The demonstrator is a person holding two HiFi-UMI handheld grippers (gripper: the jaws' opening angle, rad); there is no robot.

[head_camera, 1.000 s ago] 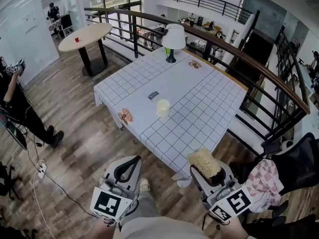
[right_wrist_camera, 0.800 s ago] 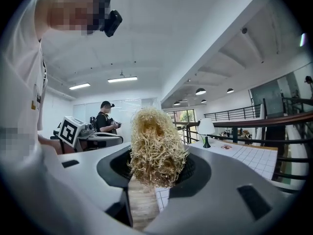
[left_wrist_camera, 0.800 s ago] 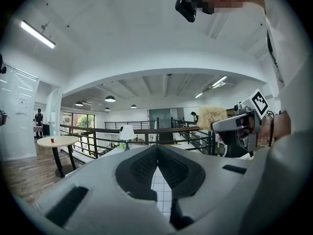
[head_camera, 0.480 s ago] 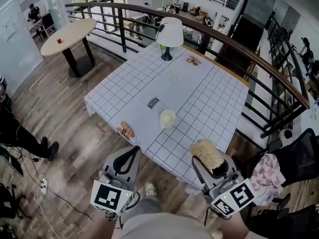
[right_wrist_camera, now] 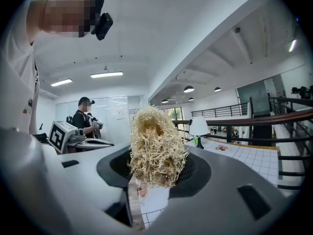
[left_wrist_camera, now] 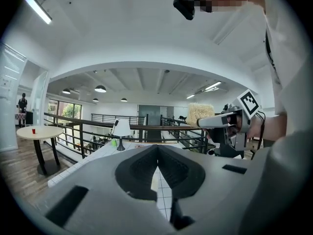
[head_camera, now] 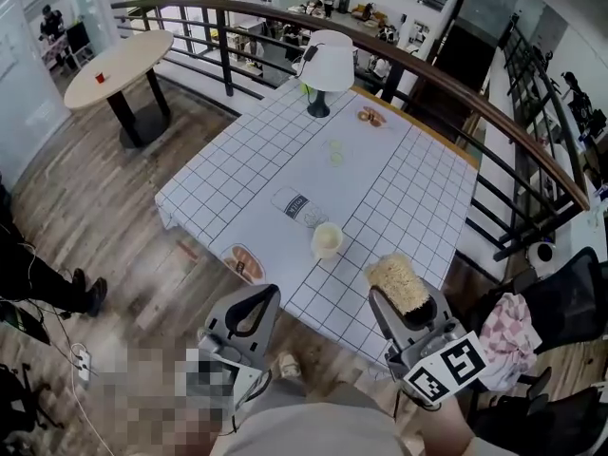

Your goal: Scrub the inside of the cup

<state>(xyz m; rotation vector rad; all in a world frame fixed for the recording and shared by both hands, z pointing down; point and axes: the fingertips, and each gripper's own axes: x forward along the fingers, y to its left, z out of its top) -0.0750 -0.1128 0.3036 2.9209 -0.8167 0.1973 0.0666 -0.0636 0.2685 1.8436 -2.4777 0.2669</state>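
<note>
Head view, both claws held low in front of me, short of the table (head_camera: 399,188).

(a) My left claw (left_wrist_camera: 157,156) is fully together, its two dark pads meeting along one seam, with nothing between them. It sits off the near edge of the table, over the wooden floor.

(b) My right claw (right_wrist_camera: 157,163) is clamped on a scrubber (head_camera: 399,281), a straw-coloured tangle of coarse fibres. The jaws stand partly apart around its lower half. The upper half rises above the tips as a ragged, rounded tuft. In the right claw's own view the tuft fills the middle of the picture.

(c) The cup (head_camera: 327,240) stands upright on the checked cloth, ahead of both claws and between them. It is nearer the right claw, just to the left of the scrubber's tip. Neither claw touches it. It is small and pale cream, with a plain round rim and its mouth facing up. The inside reads as a light yellowish disc, and I cannot tell whether anything lies in it.

(d) Beyond the cup, further from my claws, a labelled bottle (head_camera: 296,206) lies on its side. A small dish (head_camera: 245,262) sits ahead of the left claw at the table's near edge. A white lamp (head_camera: 326,65) stands at the far side.
</note>
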